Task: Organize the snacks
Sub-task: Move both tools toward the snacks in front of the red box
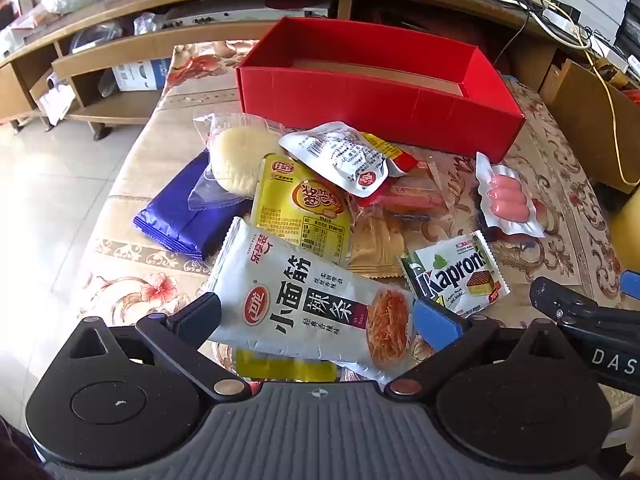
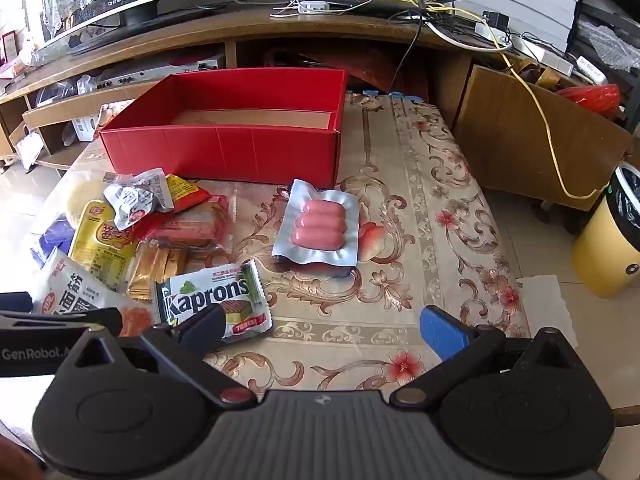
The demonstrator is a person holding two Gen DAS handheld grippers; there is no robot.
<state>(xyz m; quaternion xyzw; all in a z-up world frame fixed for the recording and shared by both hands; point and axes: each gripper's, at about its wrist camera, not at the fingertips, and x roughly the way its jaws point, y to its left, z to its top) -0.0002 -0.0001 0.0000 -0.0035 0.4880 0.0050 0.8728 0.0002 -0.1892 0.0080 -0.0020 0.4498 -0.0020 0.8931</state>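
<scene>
A red cardboard box [image 1: 384, 92] [image 2: 224, 152] stands open and empty at the back of the table. In front of it lies a heap of snacks: a white spicy-strip bag [image 1: 312, 308], a yellow packet [image 1: 304, 204], a blue packet [image 1: 176, 212], a round pale cake in clear wrap [image 1: 236, 160], a Kaprons wafer [image 1: 456, 276] [image 2: 216, 300] and a sealed pack of pink sausages [image 1: 510, 200] [image 2: 320, 224]. My left gripper [image 1: 318, 320] is open wide, above the white bag, its pads off it. My right gripper [image 2: 324, 328] is open over bare tablecloth, the wafer by its left finger.
The table wears a flowered cloth [image 2: 420, 208]. Behind it runs a low wooden TV cabinet [image 2: 320, 40] with cables on top. A yellow bin [image 2: 608, 240] stands on the floor to the right. The tiled floor [image 1: 52, 184] lies to the left.
</scene>
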